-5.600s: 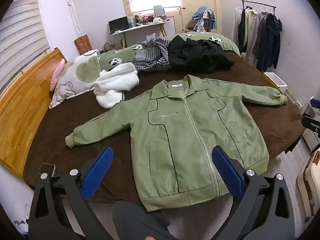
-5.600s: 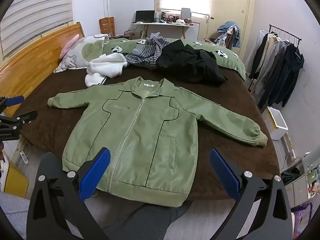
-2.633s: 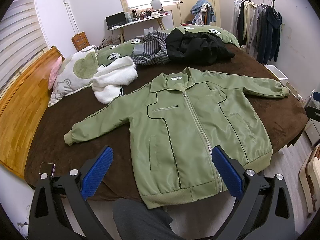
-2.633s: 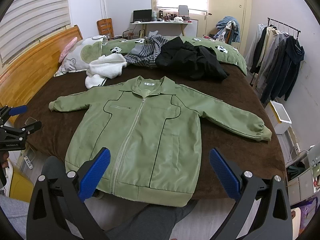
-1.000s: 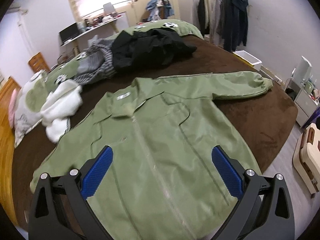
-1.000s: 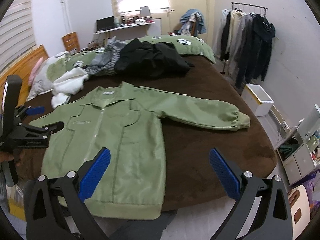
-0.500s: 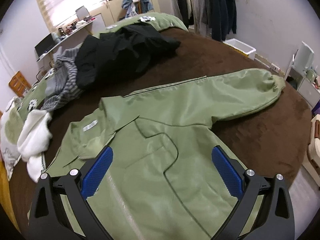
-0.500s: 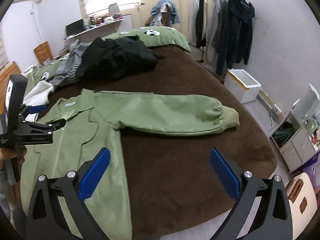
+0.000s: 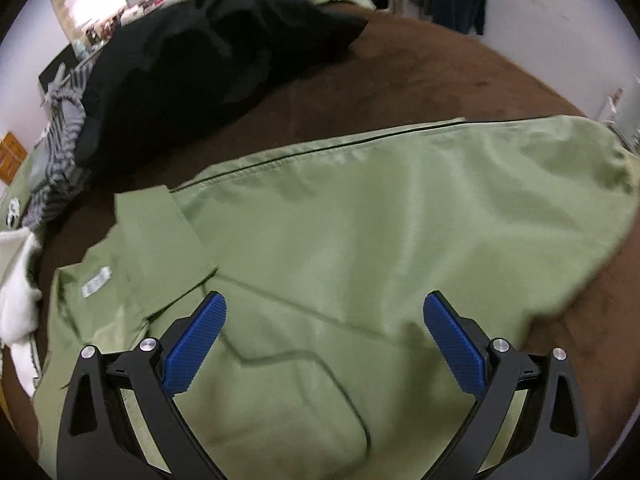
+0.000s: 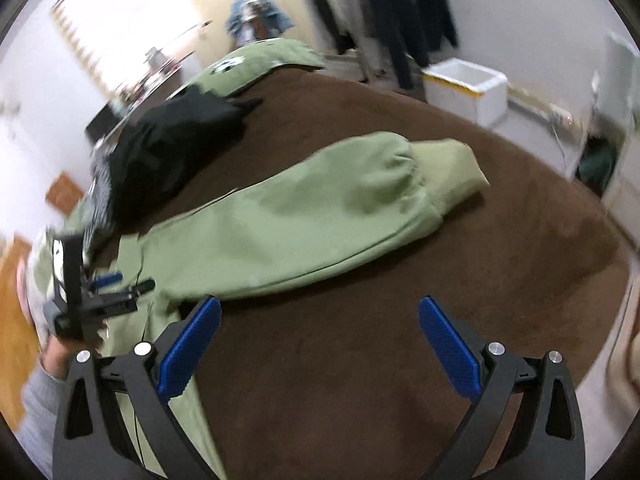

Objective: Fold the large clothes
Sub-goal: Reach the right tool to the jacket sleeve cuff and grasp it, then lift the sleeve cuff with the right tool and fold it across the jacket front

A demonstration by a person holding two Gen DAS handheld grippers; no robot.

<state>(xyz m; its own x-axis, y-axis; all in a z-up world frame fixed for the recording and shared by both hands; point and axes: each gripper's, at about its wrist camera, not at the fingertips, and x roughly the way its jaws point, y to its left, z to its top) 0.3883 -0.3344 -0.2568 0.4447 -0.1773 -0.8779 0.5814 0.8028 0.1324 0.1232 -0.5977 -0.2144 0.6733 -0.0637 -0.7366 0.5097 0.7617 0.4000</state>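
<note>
A large green zip jacket [image 9: 320, 240] lies flat, front up, on a brown bedspread [image 9: 480, 92]. My left gripper [image 9: 324, 336] is open and empty, low over the jacket's right shoulder, next to the collar [image 9: 160, 236]. My right gripper [image 10: 320, 336] is open and empty over the bedspread [image 10: 360, 360], just below the jacket's right sleeve [image 10: 300, 216]; the sleeve cuff [image 10: 452, 176] lies up and to the right. The left gripper also shows at the left of the right wrist view [image 10: 116, 288].
A black garment [image 9: 208, 40] and a striped one [image 9: 60, 128] are heaped on the bed behind the jacket. A white fleece [image 9: 16, 288] lies left of the collar. A white box [image 10: 464, 88] and hanging clothes [image 10: 392, 12] stand beyond the bed's right edge.
Both grippers have moved forward and down toward the jacket's right side. The left one now hovers close over the shoulder, the right one near the sleeve. Both stay open.
</note>
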